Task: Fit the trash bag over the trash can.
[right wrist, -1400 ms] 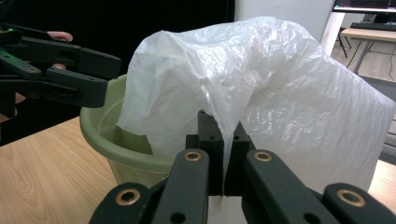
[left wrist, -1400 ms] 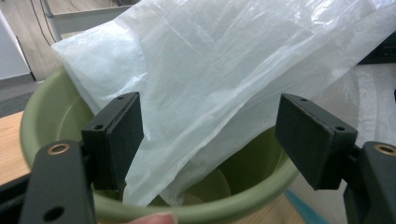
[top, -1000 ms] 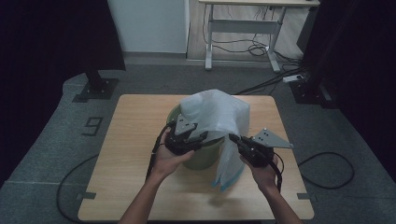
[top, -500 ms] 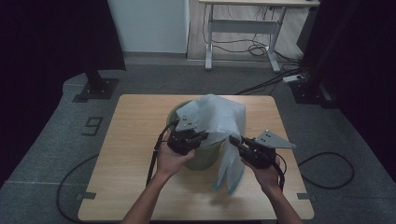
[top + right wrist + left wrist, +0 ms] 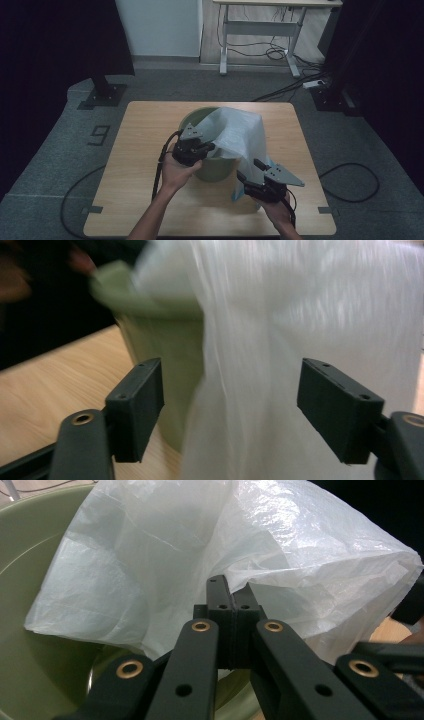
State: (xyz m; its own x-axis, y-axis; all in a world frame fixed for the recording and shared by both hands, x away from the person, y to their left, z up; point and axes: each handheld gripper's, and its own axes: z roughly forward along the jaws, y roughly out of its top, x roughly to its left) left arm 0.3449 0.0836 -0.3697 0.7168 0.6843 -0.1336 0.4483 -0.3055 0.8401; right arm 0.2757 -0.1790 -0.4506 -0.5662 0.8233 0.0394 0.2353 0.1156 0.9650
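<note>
A green bucket (image 5: 212,167) stands in the middle of the wooden table (image 5: 145,125). A thin white plastic bag (image 5: 240,132) is draped over its right side and hangs down past the rim to the tabletop. My left gripper (image 5: 206,148) is at the bucket's near rim, and in the left gripper view it (image 5: 231,597) is shut on a fold of the bag (image 5: 200,545) above the bucket's inside (image 5: 30,545). My right gripper (image 5: 251,170) is low at the bucket's right, open. In the right gripper view the hanging bag (image 5: 280,340) runs between its spread jaws (image 5: 235,405), beside the bucket wall (image 5: 165,350).
Black cables trail from both grippers over the table's near edge. Bare tabletop lies to the left of the bucket and along the front. A white-legged desk (image 5: 260,30) and floor cables stand beyond the table's far edge.
My right gripper has drawn back toward the table's near edge and dropped lower along the hanging bag. The bag's top has sunk a little over the bucket. The left gripper has barely moved.
</note>
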